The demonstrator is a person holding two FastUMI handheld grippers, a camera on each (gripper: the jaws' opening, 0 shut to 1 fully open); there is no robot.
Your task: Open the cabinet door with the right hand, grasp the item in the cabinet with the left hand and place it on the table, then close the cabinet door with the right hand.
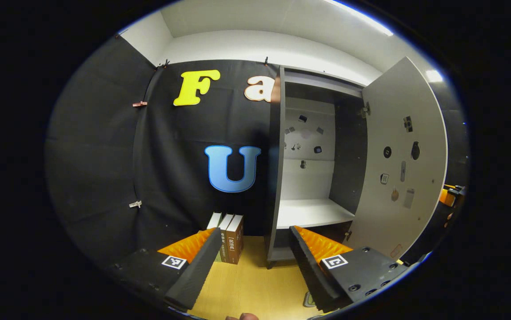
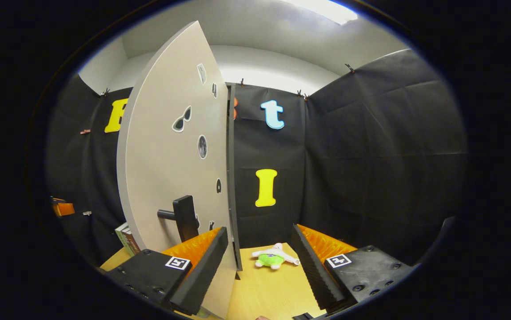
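**Door open, toy looks like it's out, just the closing left**

The cabinet stands with its door swung wide, and the shelf inside is bare. In the right gripper view a plush toy lies on the table just past the door's edge, so I'd guess that's the item, already placed. Left gripper has its fingers apart, holding nothing, aimed at the cabinet front near some books. Right gripper is spread too, straddling the door's edge, handle just beside its left finger. Remaining: shut the door.
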